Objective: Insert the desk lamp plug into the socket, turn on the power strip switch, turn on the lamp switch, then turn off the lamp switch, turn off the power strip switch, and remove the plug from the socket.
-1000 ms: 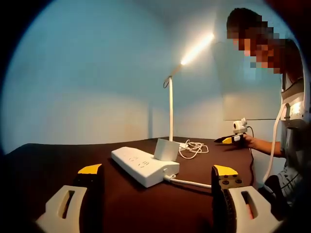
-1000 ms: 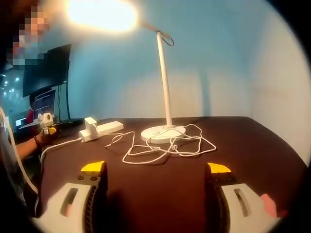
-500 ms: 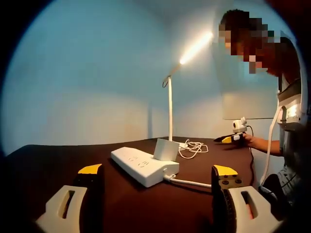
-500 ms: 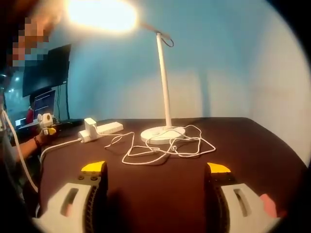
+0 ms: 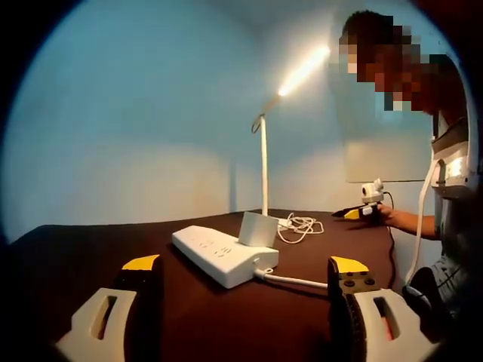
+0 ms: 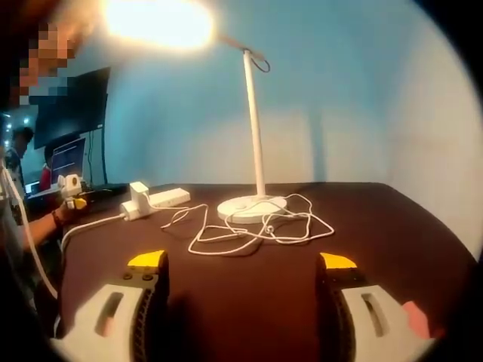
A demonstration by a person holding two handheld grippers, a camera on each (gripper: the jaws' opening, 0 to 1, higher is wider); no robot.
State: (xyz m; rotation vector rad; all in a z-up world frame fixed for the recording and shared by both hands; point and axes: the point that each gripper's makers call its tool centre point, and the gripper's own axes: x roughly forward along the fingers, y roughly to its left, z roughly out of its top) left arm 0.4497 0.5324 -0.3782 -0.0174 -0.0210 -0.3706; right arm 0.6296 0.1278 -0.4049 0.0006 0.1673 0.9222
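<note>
Where the left gripper view looks across the room, a dark brown counter (image 5: 90,241) runs back to a pale blue wall (image 5: 136,113). On it lies a white power strip (image 5: 223,256) with a white plug (image 5: 258,230) standing in one of its sockets, and a white cable (image 5: 294,282) leaves its near end. Behind it rises the desk lamp (image 5: 265,162), its head lit. A loose coil of lamp cord (image 5: 300,225) lies by its foot. No writing on the strip or plug can be read. The left gripper (image 5: 245,265) sits low over the counter, jaws wide apart and holding nothing, short of the strip. At the right, a person's hand holds the right gripper (image 5: 353,214) out level above the counter, near the cord.

In the right gripper view, the same counter (image 6: 392,219) fills the lower half, with the blue wall (image 6: 339,90) behind and dark monitors (image 6: 72,105) at the left. The lamp (image 6: 255,128) stands on its round base, its bright head glaring. Its cord (image 6: 249,230) loops across the counter to the plug (image 6: 139,200) in the power strip (image 6: 167,198). The right gripper (image 6: 240,262) is spread open and empty, near the cord. The left gripper (image 6: 73,194) appears far left, in a hand.
</note>
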